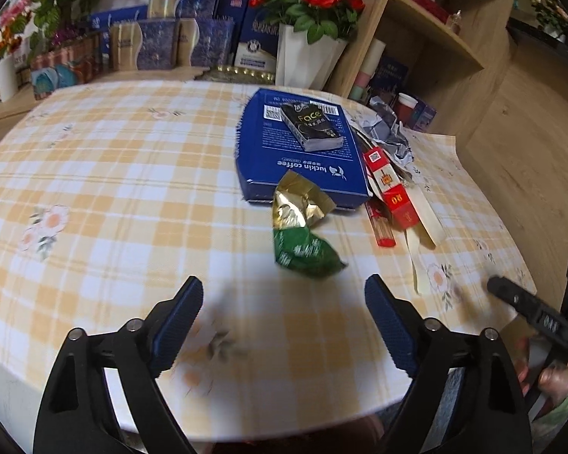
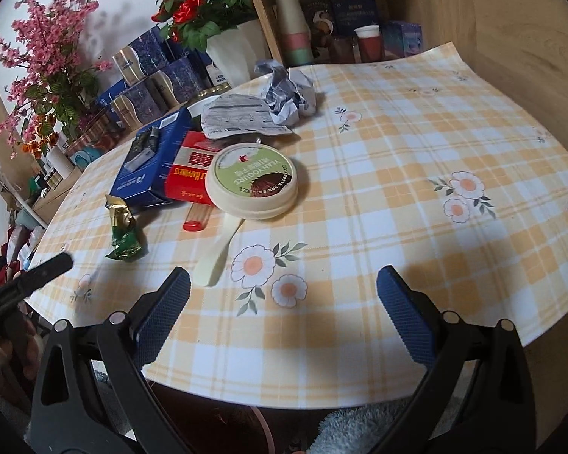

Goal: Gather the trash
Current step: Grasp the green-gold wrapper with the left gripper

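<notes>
Table with checked cloth [image 2: 397,159]. We hold the left gripper [image 1: 284,302] and right gripper [image 2: 284,291], both with jaws apart, nothing between them. Trash, far side: green-gold wrapper [image 1: 303,242] just beyond the left gripper; blue coffee box [image 1: 303,151]; red carton [image 2: 193,178]; yoghurt lid [image 2: 252,179]; crumpled paper [image 2: 287,90].

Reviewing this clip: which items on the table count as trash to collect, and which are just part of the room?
Trash to collect:
green and gold wrapper
blue coffee box
red carton
yogurt lid
plastic spoon
crumpled paper

Just lying about:
red roses in a white vase
pink flowers
stacked blue gift boxes
paper cups on the shelf
</notes>
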`<action>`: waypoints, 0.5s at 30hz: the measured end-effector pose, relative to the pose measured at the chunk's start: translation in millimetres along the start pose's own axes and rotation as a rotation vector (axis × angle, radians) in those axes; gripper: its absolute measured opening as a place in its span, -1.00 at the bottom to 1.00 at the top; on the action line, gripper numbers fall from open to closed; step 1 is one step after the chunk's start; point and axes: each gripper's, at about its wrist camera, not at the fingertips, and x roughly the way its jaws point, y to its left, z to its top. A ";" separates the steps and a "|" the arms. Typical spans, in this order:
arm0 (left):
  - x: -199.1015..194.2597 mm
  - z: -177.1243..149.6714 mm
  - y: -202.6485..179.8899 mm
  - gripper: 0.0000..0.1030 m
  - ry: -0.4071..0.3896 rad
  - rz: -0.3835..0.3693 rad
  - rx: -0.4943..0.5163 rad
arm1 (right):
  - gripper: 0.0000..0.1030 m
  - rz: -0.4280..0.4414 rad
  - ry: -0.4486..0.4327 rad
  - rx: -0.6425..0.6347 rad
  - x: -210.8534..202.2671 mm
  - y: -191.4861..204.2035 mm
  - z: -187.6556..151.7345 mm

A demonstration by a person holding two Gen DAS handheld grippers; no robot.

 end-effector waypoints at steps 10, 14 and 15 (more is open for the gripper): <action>62.1 28.4 -2.7 0.26 0.093 -0.002 -0.073 | 0.89 0.014 0.007 -0.018 20.3 -3.0 18.4; 68.5 27.2 3.4 -0.28 0.110 0.000 -0.092 | 0.89 0.022 0.017 -0.035 29.3 -1.7 25.7; 68.2 26.7 4.1 -0.50 0.110 -0.009 -0.084 | 0.89 0.022 0.021 -0.040 32.0 -1.1 27.7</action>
